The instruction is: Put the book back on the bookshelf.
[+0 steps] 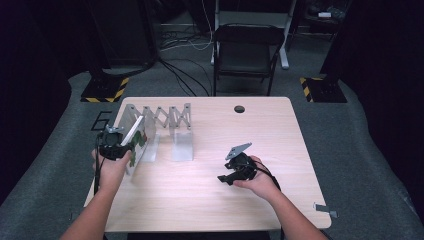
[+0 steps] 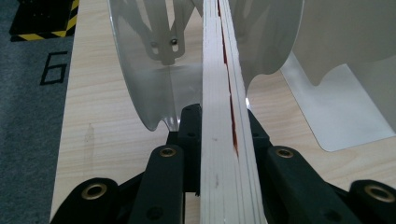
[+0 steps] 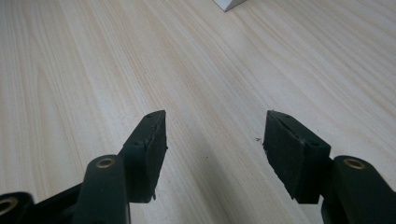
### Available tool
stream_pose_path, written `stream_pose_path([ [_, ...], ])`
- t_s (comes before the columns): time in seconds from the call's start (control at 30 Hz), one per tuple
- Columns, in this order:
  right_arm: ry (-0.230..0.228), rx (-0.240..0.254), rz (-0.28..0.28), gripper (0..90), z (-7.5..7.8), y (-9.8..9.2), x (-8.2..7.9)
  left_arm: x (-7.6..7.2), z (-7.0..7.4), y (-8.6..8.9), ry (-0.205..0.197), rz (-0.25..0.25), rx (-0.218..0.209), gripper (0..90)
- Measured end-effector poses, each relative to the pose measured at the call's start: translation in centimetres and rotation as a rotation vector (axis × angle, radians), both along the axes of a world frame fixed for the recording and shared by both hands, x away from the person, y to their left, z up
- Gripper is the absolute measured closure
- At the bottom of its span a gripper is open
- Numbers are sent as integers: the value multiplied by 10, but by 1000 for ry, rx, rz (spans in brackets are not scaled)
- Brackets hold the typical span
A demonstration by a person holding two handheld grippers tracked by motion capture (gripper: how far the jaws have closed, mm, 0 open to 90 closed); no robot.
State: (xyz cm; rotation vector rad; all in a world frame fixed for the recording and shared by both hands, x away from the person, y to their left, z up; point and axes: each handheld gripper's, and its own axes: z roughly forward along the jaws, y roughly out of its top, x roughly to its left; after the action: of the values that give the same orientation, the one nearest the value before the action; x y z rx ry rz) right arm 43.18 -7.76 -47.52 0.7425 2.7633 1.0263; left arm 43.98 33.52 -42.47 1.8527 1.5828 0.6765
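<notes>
High view: your left gripper (image 1: 116, 146) sits at the table's (image 1: 210, 210) left edge, clamped on a thin book (image 1: 136, 142) that stands on edge and tilts slightly, its cover showing green and red print. The book lies in the leftmost slot of the rack (image 1: 159, 117), a metal accordion rack with pale divider plates, which stands on the left half of the table towards the far side. The left gripper view confirms the hold: your jaws are closed tight against both faces of the book (image 2: 224, 140), whose pale page edges run straight up the middle, with a red strip showing along one side. A translucent divider (image 2: 154, 84) stands just to the left of the book and another to its right, both close beside it; whether they touch the book cannot be told. Your right gripper (image 1: 229, 177) rests low over the table right of centre, well apart from the rack, with its grey plate on top. In the right gripper view its jaws stand wide apart and hold nothing, with bare wood (image 3: 196, 70) between them. A black chair (image 1: 247, 50) stands beyond the far edge.
</notes>
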Motion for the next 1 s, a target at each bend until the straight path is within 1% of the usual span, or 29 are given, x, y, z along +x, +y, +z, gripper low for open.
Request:
stream_pose_path([
  [0.03, -1, 0, 1, 393, 0, 0, 0, 0, 0, 0, 10, -2, 0, 757],
  [0.17, 3, -2, -4, 393, 0, 0, 0, 2, -2, -3, 14, 0, 10, 756],
  [0.2, 1, -3, -1, 392, 0, -1, 1, 3, -2, -3, 18, -3, 18, 756],
  [0.23, 11, -2, -10, 393, -1, -1, 0, 4, -3, -4, 13, 3, 12, 756],
  [0.27, 3, -7, -4, 392, -1, -1, 0, 4, -4, -4, 21, 5, 11, 756],
  [0.33, -2, -2, 4, 392, -2, -1, 0, 5, -6, -4, 24, 10, 15, 756],
  [0.37, 2, -3, -5, 393, -2, 0, -1, 5, -7, -5, 23, 10, 14, 756],
  [0.4, 6, -7, -2, 393, -2, -1, -1, 5, -7, -5, 25, 9, 15, 756],
  [0.47, 0, 4, -7, 393, -4, 0, 0, 6, -7, -5, 26, 12, 15, 755],
  [0.53, 3, -3, -2, 393, -4, 0, 0, 6, -7, -6, 33, 14, 10, 755],
  [0.57, 12, -8, 1, 393, -3, 0, 0, 7, -8, -6, 30, 14, 11, 755],
  [0.6, 10, -11, 0, 393, -3, 0, -1, 7, -9, -6, 23, 19, 12, 755],
  [0.63, 13, -8, -3, 393, -3, 0, -1, 7, -9, -7, 34, 18, 7, 754],
  [0.73, 8, -10, -2, 393, -3, 0, -1, 8, -11, -8, 42, 16, 12, 750],
  [0.77, 7, -9, 0, 393, -3, 0, -1, 8, -12, -8, 32, 20, 7, 748],
  [0.8, 7, -8, -2, 393, -3, 0, -1, 7, -12, -8, 33, 25, 0, 747],
  [0.87, 6, -7, -2, 393, -3, -1, -1, 7, -12, -7, 34, 24, 1, 741],
  [0.9, 8, -8, -2, 393, -3, -1, -1, 7, -12, -7, 28, 28, -3, 735],
  [1.0, 8, -9, -1, 393, -3, 0, -1, 6, -12, -7, 36, 25, -8, 719],
])
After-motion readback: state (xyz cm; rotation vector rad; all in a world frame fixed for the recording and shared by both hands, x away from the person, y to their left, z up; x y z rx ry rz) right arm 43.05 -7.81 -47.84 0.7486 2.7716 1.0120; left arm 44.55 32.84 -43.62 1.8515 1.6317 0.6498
